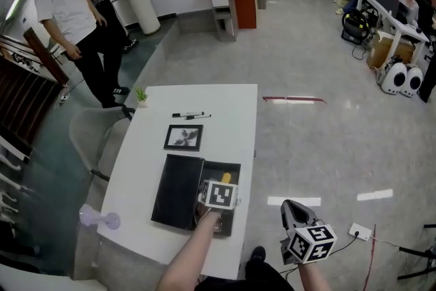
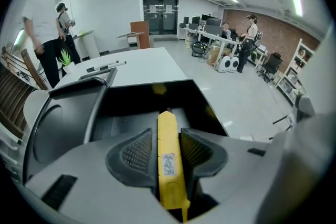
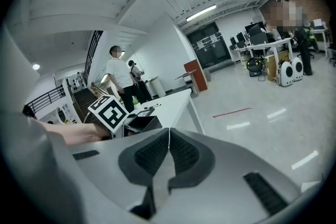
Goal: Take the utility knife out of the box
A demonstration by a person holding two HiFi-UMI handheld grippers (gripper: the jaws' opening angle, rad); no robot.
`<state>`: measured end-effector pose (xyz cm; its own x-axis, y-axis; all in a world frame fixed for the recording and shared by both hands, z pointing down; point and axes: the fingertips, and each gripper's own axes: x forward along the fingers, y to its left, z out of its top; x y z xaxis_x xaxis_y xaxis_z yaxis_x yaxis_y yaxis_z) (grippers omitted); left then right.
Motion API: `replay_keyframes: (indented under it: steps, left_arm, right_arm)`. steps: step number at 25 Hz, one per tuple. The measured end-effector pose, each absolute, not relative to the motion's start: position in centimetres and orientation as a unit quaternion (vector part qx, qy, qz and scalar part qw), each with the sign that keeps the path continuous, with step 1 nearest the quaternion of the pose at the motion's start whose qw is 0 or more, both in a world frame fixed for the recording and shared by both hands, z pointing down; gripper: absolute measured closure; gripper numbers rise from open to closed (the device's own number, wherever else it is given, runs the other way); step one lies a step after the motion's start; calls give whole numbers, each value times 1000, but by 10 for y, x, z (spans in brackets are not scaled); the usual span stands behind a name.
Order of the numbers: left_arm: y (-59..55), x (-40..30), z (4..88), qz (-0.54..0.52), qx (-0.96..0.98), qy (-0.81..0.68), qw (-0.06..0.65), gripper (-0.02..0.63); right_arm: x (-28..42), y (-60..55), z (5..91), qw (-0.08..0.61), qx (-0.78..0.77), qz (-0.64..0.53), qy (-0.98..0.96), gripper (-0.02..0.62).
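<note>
The left gripper (image 2: 169,150) is clamped on a slim yellow plastic utility knife (image 2: 168,157), pads pressing both flat sides, the knife's tip pointing forward over the dark inside of the open black rectangular box (image 2: 140,103). In the head view this gripper (image 1: 223,185) sits over the box's open tray (image 1: 236,167), and the knife's yellow end (image 1: 227,178) shows within the tray's outline. The box's black lid (image 1: 178,191) lies flat just left of it on the white table (image 1: 225,105). The right gripper (image 3: 168,136), jaws pressed together on nothing, hangs off the table's right edge.
</note>
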<state>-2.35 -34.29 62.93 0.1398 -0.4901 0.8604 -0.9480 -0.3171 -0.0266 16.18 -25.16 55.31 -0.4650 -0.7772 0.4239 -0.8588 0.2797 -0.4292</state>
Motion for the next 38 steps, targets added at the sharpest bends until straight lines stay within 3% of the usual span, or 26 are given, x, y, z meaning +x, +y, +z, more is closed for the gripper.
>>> replay_keyframes:
  steps: [18,38]
  left_arm:
    - [-331,-21,632,399,707,-519,266,486]
    - [-305,-27,575,307,738,-545,251,488]
  right_arm:
    - [161,-238,547,73,516,305,-797,594]
    - [146,-214,528,66,518,284,-804,594]
